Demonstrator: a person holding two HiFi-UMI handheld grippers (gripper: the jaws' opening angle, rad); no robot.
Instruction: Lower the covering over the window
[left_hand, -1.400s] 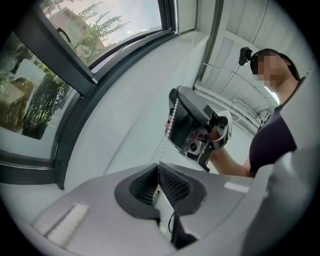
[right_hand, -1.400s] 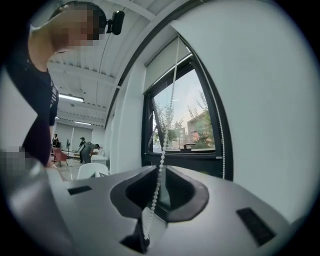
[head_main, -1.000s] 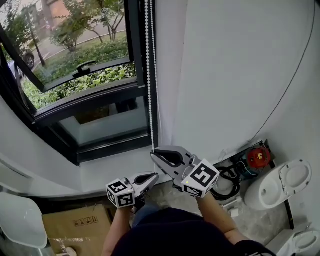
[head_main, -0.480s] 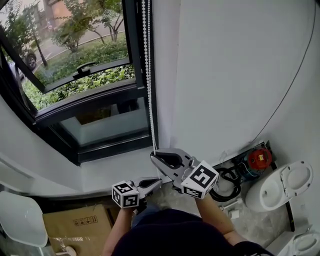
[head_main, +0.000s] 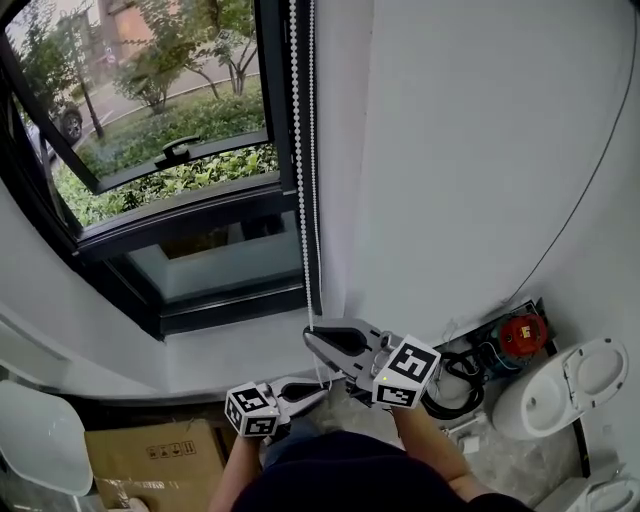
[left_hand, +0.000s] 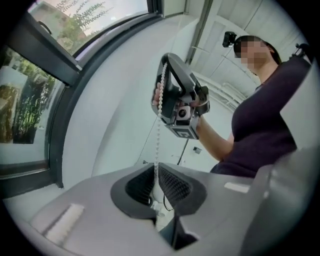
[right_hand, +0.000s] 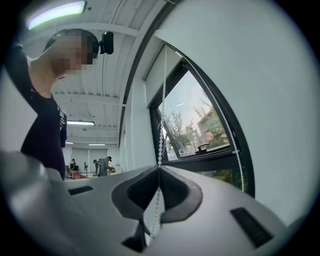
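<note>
A white bead chain (head_main: 305, 200) hangs beside the black-framed window (head_main: 180, 150), whose sash is tilted open; the covering itself is out of sight. My right gripper (head_main: 311, 333) is shut on the chain at the foot of the frame, and in the right gripper view the bead chain (right_hand: 161, 135) rises straight from its jaws (right_hand: 159, 168). Just below and left, my left gripper (head_main: 322, 384) is shut on the same chain. In the left gripper view the bead chain (left_hand: 158, 135) runs from the right gripper (left_hand: 161, 95) down into the left gripper (left_hand: 155, 172).
A white windowsill (head_main: 230, 350) lies below the window. On the floor are a cardboard box (head_main: 150, 450), a white chair (head_main: 40, 440), a red device with black cables (head_main: 520, 333) and a white lidded fixture (head_main: 570, 385). A thin black cable (head_main: 590, 150) runs down the white wall.
My left gripper has slid to the right and lower, coming in under the right gripper. The right gripper has stayed on the chain at about the same spot.
</note>
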